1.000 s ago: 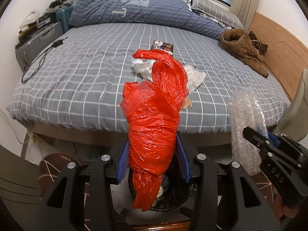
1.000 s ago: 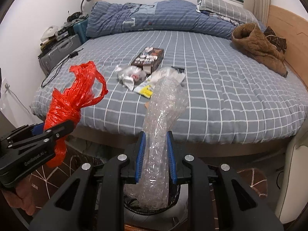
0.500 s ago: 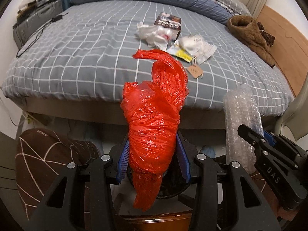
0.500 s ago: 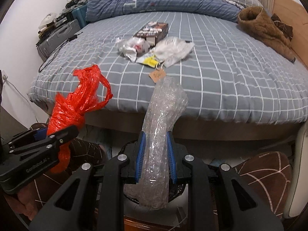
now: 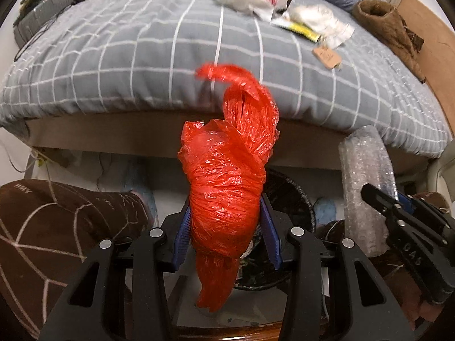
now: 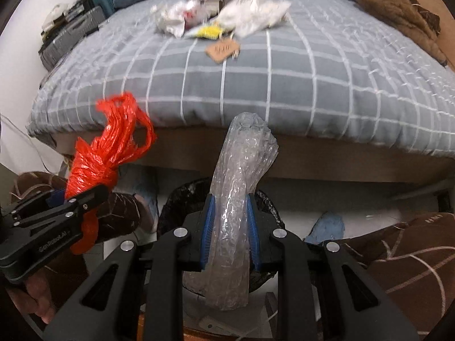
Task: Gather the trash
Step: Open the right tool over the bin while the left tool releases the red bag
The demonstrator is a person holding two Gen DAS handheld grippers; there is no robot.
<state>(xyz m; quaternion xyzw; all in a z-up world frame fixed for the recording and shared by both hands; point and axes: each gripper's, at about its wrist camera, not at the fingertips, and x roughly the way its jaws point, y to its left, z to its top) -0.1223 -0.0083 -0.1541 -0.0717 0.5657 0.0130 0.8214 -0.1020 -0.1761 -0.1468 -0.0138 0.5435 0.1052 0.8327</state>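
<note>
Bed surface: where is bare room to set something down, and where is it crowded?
The bed is bare along its near edge and toward the left side. It is crowded up the middle: crumpled wrappers, a yellow packet and a paper tag lie together. A brown coat fills the far right corner.

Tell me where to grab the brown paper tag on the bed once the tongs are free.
The brown paper tag lies flat on the grey checked bedspread, nearest the bed's front edge and just clear of the yellow wrapper. Likely best: come down from above and pinch across its narrow width, one finger sliding under a long edge, since it offers no raised part.
</note>
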